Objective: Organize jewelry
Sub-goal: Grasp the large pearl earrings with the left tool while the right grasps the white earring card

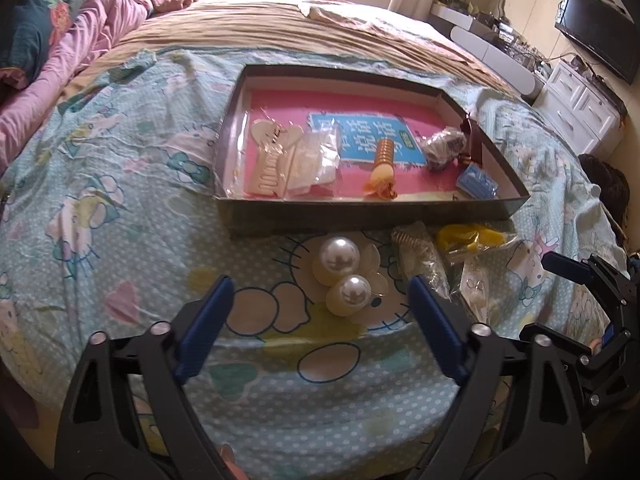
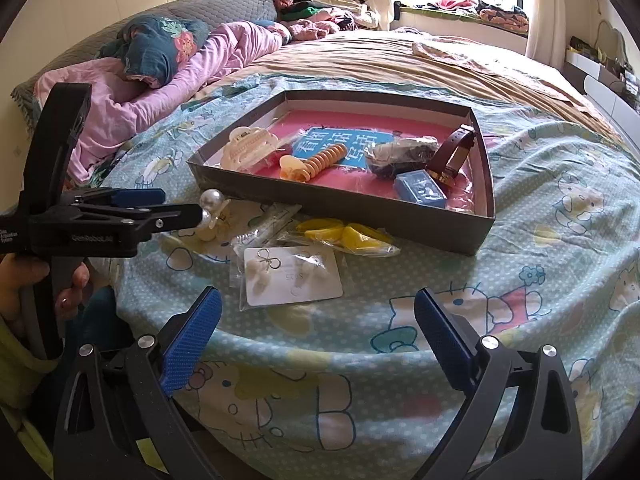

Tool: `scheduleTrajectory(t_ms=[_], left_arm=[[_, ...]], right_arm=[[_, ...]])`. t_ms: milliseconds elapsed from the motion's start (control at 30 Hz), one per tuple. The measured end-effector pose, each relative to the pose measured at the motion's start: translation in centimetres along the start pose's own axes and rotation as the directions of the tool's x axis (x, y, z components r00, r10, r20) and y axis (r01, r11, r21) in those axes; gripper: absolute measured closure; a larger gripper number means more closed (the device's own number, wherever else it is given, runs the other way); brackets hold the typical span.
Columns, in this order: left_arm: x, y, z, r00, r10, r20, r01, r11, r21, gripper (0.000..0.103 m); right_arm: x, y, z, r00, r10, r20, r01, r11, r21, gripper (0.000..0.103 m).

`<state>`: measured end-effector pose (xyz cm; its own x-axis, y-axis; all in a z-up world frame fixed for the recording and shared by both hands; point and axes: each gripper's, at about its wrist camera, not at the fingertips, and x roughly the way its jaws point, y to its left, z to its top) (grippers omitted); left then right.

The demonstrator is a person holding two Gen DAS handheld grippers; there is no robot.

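The left gripper (image 1: 322, 284) is spread wide and holds nothing, its blue pads either side of a pearl hair clip (image 1: 344, 276) lying on the bed (image 1: 120, 200) at lower centre. The right gripper (image 2: 318, 300) is also wide open and empty, low in its frame, near an earring card (image 2: 294, 276). Yellow clips in plastic (image 2: 348, 236) lie just before the shallow box (image 2: 360, 208), which holds a cream claw clip (image 2: 250, 146), an orange coil tie (image 2: 322, 160), a watch (image 2: 454, 152) and a small blue box (image 2: 420, 192).
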<state>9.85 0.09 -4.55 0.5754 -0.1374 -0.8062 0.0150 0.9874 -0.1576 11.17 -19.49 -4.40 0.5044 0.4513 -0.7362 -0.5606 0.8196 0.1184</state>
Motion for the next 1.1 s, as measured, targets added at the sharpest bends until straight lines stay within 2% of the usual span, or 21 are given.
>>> scheduleTrajectory(t_ms=[100,333,467,533,767,933,1000,1100], left_arm=[[0.7,-0.2,-0.2,1.000,-0.010,-0.011,0.010,1.000,0.006,0.037],[2.3,-0.2,0.0,0.999,-0.021,-0.024,0.021,1.000,0.006,0.043],[2.7,0.0,0.3,0.999,-0.029,-0.018,0.029,1.000,0.001,0.052],[2.8,0.0,0.5,0.999,-0.043,-0.014,0.043,0.999,0.004,0.065],[2.6,-0.2,0.4,1.000,-0.028,-0.001,0.028,0.999,0.021,0.065],[2.1,0.5,0.5,1.000,-0.024,0.007,0.024,1.000,-0.002,0.065],[1.8,0.7,0.6,1.000,-0.024,0.011,0.024,1.000,-0.009,0.065],[1.5,0.7,0.6,0.999,-0.026,0.020,0.027,1.000,-0.011,0.065]], right_arm=[[0.4,-0.1,-0.1,1.000,0.002,-0.007,-0.002,1.000,-0.001,0.007],[1.9,-0.2,-0.3,0.999,0.005,-0.033,-0.005,1.000,-0.004,0.007],[2.5,-0.1,-0.1,0.999,0.003,-0.041,-0.004,1.000,-0.011,0.007],[2.9,0.0,0.0,0.999,0.005,-0.042,-0.006,1.000,-0.018,0.007],[4.4,0.2,0.7,0.998,0.028,-0.062,-0.030,0.999,-0.034,0.009],[5.5,0.1,1.1,0.995,0.070,-0.068,-0.073,0.996,-0.043,0.018],[5.7,0.2,1.2,0.994,0.081,-0.068,-0.085,0.995,-0.052,0.026],[5.7,0.4,1.3,0.993,0.104,-0.061,-0.108,0.993,-0.054,0.032]])
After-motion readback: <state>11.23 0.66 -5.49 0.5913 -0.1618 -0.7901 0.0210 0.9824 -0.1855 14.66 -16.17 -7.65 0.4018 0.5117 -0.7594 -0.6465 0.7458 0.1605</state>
